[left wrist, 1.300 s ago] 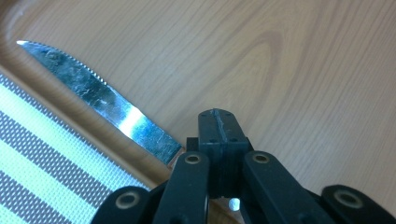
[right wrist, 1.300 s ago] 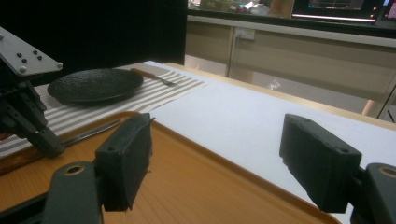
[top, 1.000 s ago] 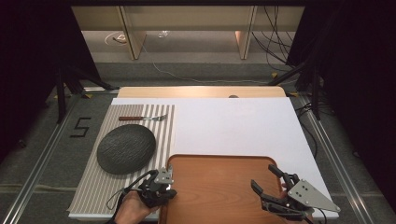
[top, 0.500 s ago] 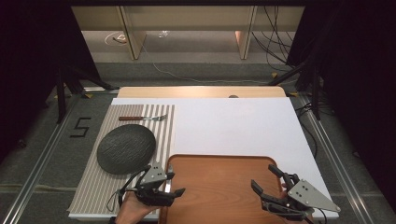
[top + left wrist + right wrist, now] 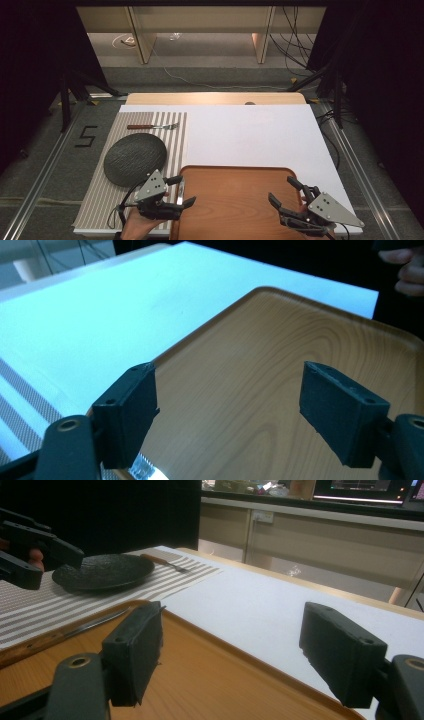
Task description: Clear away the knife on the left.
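At a table (image 5: 250, 135) laid with a white sheet, we hold two hand-held grippers over the near edge, where a wooden tray (image 5: 235, 200) sits empty between them. Our left hand-held gripper (image 5: 176, 191) hovers at the tray's left rim with its jaws spread wide and nothing between them; in the left gripper view the pads (image 5: 127, 412) frame bare wood grain, and a glint of metal shows just below the left pad. That glint appears to be a knife (image 5: 181, 189) lying along the seam where the tray meets the striped placemat (image 5: 95, 210), and in the right gripper view we see the same slim blade (image 5: 90, 624) resting against the tray's lip. Our left jaws look lined up to either side of it, which we judge to be the reason for this low, angled approach: the piece lies flat and thin, so it has to be taken from directly above with a wide opening.

Our right hand-held gripper (image 5: 281, 191) waits at the tray's right side, jaws likewise spread and empty, kept well apart from the left so the two do not crowd one another.

Farther back on the placemat, a dark textured plate (image 5: 135, 159) sits with a fork (image 5: 152, 127) laid just beyond it, both untouched. We read the setting as half arranged, the tray apparently serving as carrier, though we cannot tell which way the cutlery is meant to travel.
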